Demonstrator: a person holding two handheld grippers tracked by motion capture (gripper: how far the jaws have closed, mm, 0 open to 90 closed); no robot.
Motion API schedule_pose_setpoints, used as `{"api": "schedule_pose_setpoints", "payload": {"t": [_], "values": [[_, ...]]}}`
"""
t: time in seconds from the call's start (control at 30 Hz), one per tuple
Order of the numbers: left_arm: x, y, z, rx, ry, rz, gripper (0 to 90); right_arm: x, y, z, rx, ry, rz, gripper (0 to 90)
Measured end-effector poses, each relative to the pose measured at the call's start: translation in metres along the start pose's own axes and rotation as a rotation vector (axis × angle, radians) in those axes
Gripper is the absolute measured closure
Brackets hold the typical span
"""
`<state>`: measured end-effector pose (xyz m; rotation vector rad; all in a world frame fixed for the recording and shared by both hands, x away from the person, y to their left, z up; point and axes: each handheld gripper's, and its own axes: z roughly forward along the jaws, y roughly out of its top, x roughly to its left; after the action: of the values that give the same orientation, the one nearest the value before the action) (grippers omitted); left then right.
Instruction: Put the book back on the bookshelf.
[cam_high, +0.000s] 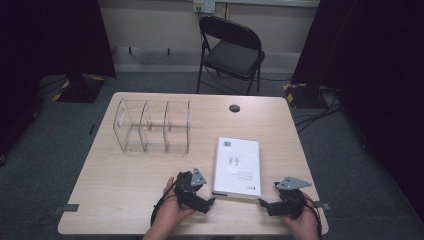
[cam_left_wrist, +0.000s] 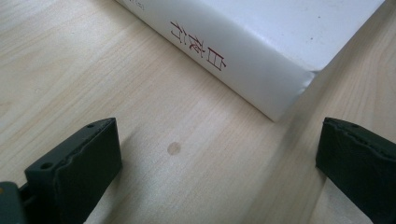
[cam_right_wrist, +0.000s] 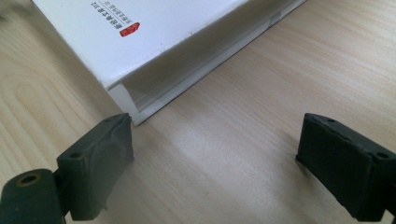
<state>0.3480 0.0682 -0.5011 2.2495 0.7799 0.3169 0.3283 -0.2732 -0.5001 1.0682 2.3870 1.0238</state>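
Pale wood-grain laminate covers the rectangular table (cam_high: 115, 195) where a thick white softcover book (cam_high: 237, 165) lies flat, at about five o'clock from the table's centre, its spine toward the left gripper and its page edges toward the right. At ten o'clock from the book stands a clear acrylic three-compartment organiser (cam_high: 152, 126), well apart from it and with nothing in its sections. A small dark round grommet (cam_high: 234, 108) sits near the far edge, at twelve o'clock from the book. Beyond the table, at twelve o'clock, a black folding metal chair (cam_high: 231, 50) faces the scene on grey carpet.

The left gripper (cam_high: 212, 201), held in a person's hand at the near edge, sits at seven o'clock from the book, just beside its near left corner. In the left gripper view its two black jaws stand wide apart with bare tabletop between them; the book's white spine, printed with red characters, lies just ahead, at one o'clock, and no pad touches it.

The right gripper (cam_high: 261, 202) rests at five o'clock from the book, near its near right corner. In the right gripper view its jaws are likewise spread wide, gripping nothing; the left pad (cam_right_wrist: 100, 163) sits just beside the book's corner, whether touching cannot be told, with the page block visible at eleven o'clock
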Motion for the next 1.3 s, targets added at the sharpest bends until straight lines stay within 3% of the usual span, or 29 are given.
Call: {"api": "schedule_pose_setpoints", "payload": {"t": [0.2, 0.27, 0.37, 0.5, 0.53, 0.6, 0.83, 0.9, 0.97, 1.0, 1.1, 1.2, 1.3], "values": [[0.0, 0.002, 0.003, -0.001, -0.007, 0.012, 0.0, 0.0, 0.0, -0.001, -0.009, 0.023, -0.021, 15.9], [-0.001, 0.003, 0.003, 0.0, -0.014, 0.011, 0.0, 0.003, 0.001, -0.003, -0.001, 0.024, -0.021, 24.3], [0.0, 0.004, 0.003, 0.008, -0.014, 0.025, 0.0, 0.009, 0.003, -0.004, -0.007, 0.045, -0.03, 25.2], [0.0, 0.004, 0.004, 0.0, -0.019, 0.023, 0.0, 0.015, 0.01, -0.005, -0.027, 0.054, -0.058, 25.8], [-0.002, 0.004, 0.005, -0.012, -0.021, 0.004, 0.0, 0.016, 0.011, -0.004, -0.036, 0.06, -0.056, 26.1], [-0.001, 0.005, 0.006, -0.008, -0.022, 0.014, 0.0, 0.018, 0.014, -0.002, -0.044, 0.064, -0.062, 27.0], [-0.002, 0.005, 0.007, -0.018, -0.022, 0.008, 0.0, 0.022, 0.02, 0.009, 0.0, 0.094, -0.09, 29.4], [-0.002, 0.005, 0.007, -0.019, -0.022, 0.007, 0.0, 0.026, 0.023, 0.01, -0.003, 0.094, -0.109, 31.2], [0.001, 0.008, 0.007, 0.0, -0.034, 0.037, 0.0, 0.031, 0.026, 0.012, 0.001, 0.09, -0.127, 31.0], [0.0, 0.008, 0.008, -0.005, -0.036, 0.031, 0.0, 0.033, 0.027, 0.013, 0.012, 0.068, -0.138, 31.0], [0.0, 0.008, 0.008, -0.005, -0.036, 0.033, 0.0, 0.035, 0.028, 0.013, 0.016, 0.048, -0.138, 34.0], [0.0, 0.008, 0.009, -0.005, -0.039, 0.037, 0.0, 0.032, 0.026, 0.013, 0.007, 0.056, -0.094, 36.7], [-0.001, 0.009, 0.01, -0.005, -0.052, 0.047, 0.0, 0.032, 0.024, 0.016, 0.002, 0.05, -0.086, 37.2]]}}
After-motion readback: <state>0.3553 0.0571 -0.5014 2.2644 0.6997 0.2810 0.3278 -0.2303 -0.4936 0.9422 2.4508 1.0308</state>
